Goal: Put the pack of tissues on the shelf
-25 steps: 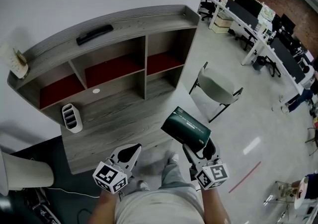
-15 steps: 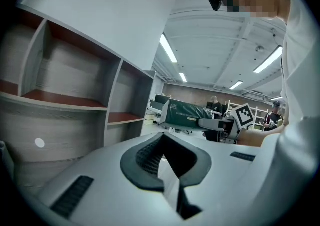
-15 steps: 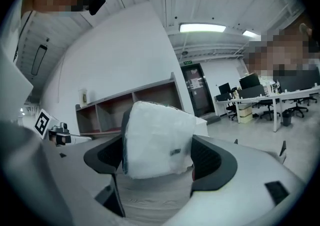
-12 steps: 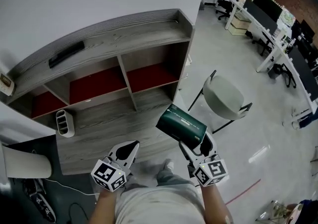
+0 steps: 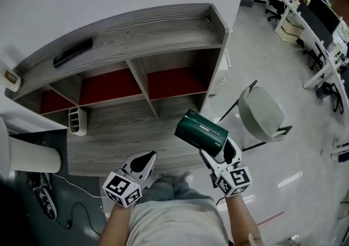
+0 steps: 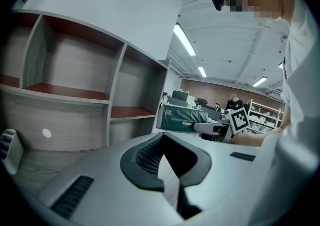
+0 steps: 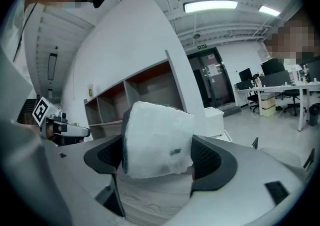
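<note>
Carrying step: right claw [image 5: 217, 153] clamped on the pack of tissues [image 5: 200, 132]; left claw [image 5: 143, 159] together, empty. Next, probably a reach to the shelf [image 5: 175, 83] at eleven o'clock.

The room was evenly bright. Long ceiling lights [image 6: 186, 40] ran overhead in my left gripper view, and one strip [image 7: 210, 5] glared white in my right gripper view. From my head view the floor [image 5: 262, 59] looked pale with a faint sheen, and the shelf [image 5: 136, 37] held soft shade in its compartments. Both gripper views bent straight lines hard and faded to black at their round edges. Close up, the pack of tissues [image 7: 157, 140] was washed out and slightly soft, while the far background stayed fairly sharp.
</note>
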The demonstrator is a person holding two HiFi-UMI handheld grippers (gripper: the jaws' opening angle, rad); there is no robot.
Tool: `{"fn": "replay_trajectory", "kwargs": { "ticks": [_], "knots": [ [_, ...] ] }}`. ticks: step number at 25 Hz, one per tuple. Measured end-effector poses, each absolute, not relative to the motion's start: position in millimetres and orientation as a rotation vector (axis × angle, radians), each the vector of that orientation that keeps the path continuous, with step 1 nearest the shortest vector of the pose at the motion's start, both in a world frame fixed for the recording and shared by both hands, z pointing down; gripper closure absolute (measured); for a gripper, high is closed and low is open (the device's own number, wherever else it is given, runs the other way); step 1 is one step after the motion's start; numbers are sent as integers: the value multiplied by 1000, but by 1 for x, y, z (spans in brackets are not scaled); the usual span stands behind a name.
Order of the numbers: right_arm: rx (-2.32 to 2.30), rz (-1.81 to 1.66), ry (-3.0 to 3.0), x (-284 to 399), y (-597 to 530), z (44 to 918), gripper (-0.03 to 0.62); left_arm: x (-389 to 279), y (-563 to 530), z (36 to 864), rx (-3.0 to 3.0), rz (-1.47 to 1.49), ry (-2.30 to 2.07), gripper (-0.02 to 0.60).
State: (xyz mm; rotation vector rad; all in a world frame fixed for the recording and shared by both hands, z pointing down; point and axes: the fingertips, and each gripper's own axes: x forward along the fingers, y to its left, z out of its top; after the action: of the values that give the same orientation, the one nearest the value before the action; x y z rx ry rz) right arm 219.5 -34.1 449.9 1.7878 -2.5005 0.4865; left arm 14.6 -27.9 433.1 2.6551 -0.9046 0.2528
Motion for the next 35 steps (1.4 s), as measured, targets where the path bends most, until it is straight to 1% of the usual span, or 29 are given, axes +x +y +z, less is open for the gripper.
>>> {"fn": "replay_trajectory", "kwargs": {
  "ticks": [11, 23, 35],
  "knots": [
    [1588, 529, -2457, 205, -95, 528, 154, 6, -57, 453, 2572, 293, -954, 568],
    [1435, 579, -2375, 172, -164, 618, 154, -36, -91, 482, 2496, 319, -1005, 568],
    [1288, 536, -2341, 142, -207, 680, 154, -71, -103, 511, 2443, 334, -1004, 568]
  ]
}}
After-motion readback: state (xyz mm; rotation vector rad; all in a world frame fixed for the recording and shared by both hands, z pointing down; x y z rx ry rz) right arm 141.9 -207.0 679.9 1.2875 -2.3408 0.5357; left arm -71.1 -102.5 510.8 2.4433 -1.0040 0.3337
